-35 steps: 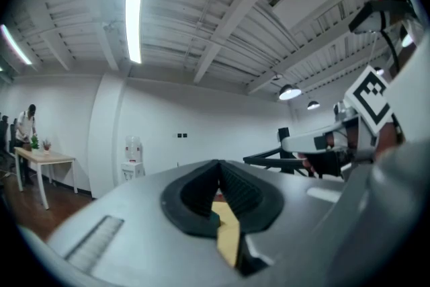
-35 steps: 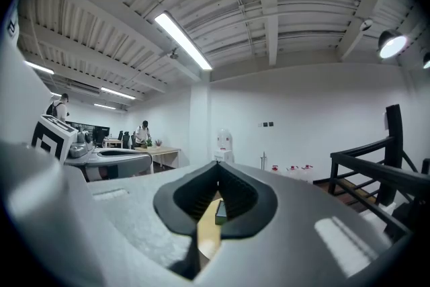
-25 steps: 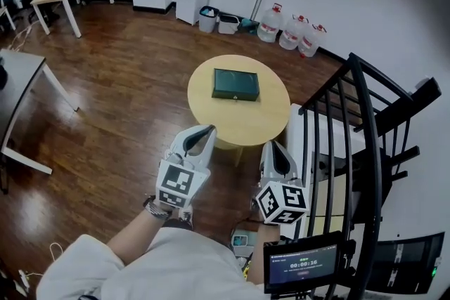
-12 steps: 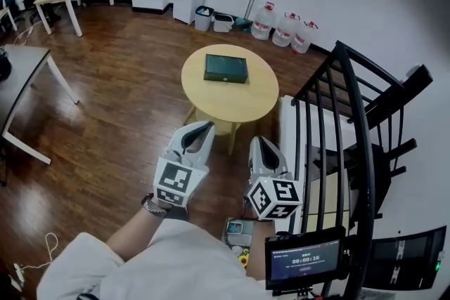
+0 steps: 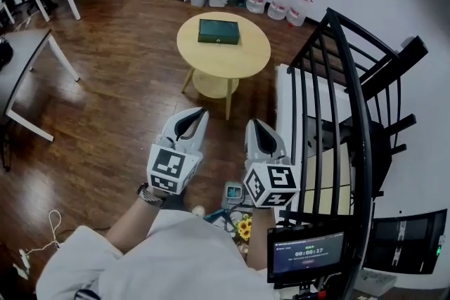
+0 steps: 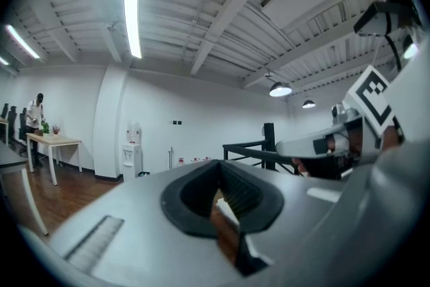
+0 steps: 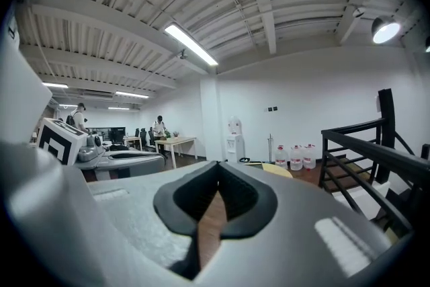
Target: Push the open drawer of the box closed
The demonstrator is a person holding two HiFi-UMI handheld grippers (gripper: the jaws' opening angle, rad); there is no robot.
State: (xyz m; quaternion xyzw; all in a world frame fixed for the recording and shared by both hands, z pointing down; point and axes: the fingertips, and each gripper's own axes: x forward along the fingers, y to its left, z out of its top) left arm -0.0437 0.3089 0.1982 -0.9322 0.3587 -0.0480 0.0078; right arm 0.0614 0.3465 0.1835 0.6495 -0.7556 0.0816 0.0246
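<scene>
Dark-brown plank floor (image 5: 105,81) of a white-walled room, with a black metal stair railing (image 5: 363,151) at the right. The round pale-wood surface (image 5: 242,56) carries one dark-green rectangular box (image 5: 219,31), lying flat toward its far side; its drawer is too small to make out. Three clear water bottles (image 5: 279,3) stand by the far wall. The left hand-held gripper (image 5: 202,112) and the right hand-held gripper (image 5: 252,124) hang over the floor, well apart from the box, each with jaws closed tip to tip on nothing.

The person is wearing a white sleeve (image 5: 133,256); the grey left hand-held gripper (image 5: 199,113) and right hand-held gripper (image 5: 253,126) are carrying black-and-white marker cubes (image 5: 169,171).
</scene>
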